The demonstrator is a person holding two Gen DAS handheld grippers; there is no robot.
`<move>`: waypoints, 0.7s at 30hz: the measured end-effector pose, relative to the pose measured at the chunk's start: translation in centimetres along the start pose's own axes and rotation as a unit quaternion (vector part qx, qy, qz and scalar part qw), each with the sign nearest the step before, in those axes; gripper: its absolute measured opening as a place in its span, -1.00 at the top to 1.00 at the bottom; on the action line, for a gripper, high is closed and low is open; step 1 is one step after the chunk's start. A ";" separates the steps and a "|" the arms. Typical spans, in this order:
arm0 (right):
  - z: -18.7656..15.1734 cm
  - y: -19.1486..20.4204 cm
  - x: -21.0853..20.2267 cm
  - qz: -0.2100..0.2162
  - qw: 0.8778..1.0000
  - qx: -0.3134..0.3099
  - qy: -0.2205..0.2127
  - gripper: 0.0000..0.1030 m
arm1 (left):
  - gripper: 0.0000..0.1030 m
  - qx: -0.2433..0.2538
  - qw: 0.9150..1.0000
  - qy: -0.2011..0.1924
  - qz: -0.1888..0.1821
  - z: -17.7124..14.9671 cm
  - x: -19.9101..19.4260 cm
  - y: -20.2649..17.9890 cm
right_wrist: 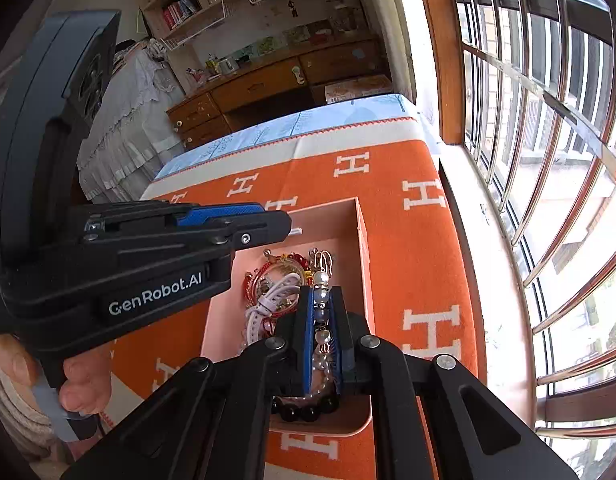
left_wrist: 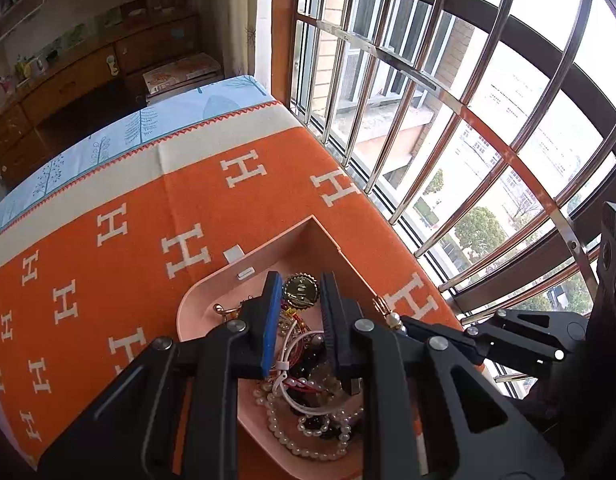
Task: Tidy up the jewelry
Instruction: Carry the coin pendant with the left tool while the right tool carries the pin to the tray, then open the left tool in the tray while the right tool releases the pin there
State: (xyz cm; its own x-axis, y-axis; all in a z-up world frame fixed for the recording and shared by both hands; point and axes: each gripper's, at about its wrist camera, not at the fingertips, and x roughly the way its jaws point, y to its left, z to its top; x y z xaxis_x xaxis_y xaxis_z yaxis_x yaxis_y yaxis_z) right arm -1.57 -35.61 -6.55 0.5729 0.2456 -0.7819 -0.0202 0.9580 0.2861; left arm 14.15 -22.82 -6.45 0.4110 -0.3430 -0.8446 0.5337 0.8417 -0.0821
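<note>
A pink jewelry box (left_wrist: 263,258) (right_wrist: 364,248) lies open on the orange blanket. It holds a tangle of pearl strands (left_wrist: 283,436), dark beads, red bangles (right_wrist: 263,276), a white cord (right_wrist: 273,292) and a round gold brooch (left_wrist: 301,289). My left gripper (left_wrist: 299,294) is open above the box, its jaws either side of the brooch. My right gripper (right_wrist: 320,300) is shut on a pearl-and-crystal bracelet (right_wrist: 320,280) and holds it over the box's right side. A gold clasp (right_wrist: 323,260) hangs at the bracelet's far end.
The orange blanket with white H letters (left_wrist: 147,216) covers the table, with a blue tree-print cloth (left_wrist: 147,128) beyond it. A barred window (left_wrist: 448,120) runs along the right edge. Wooden drawers (right_wrist: 267,84) and shelves stand at the back.
</note>
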 end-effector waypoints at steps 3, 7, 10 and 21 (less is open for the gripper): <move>-0.7 -0.3 1.7 -0.005 1.000 0.004 0.013 0.85 | 0.67 0.000 1.000 0.013 -0.002 0.0 1.2 -0.2; -0.9 -0.8 2.9 -0.002 1.000 0.012 0.017 0.81 | 0.55 0.006 0.999 0.033 -0.013 -0.2 1.9 -0.2; -0.7 -1.0 3.4 0.003 1.000 0.015 0.019 0.71 | 0.06 0.000 1.000 0.026 -0.015 -0.6 1.3 0.0; -1.2 -0.3 2.3 0.008 1.000 0.007 0.016 0.65 | -0.02 -0.033 0.999 -0.008 0.013 -3.0 -2.1 1.9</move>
State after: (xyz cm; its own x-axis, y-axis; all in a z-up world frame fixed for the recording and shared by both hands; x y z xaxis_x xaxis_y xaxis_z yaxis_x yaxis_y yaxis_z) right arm -1.25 -35.19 -9.09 0.5467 0.2660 -0.7939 -0.0170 0.9515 0.3070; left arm 12.02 -19.24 -6.41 0.4355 -0.3271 -0.8387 0.4740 0.8754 -0.0953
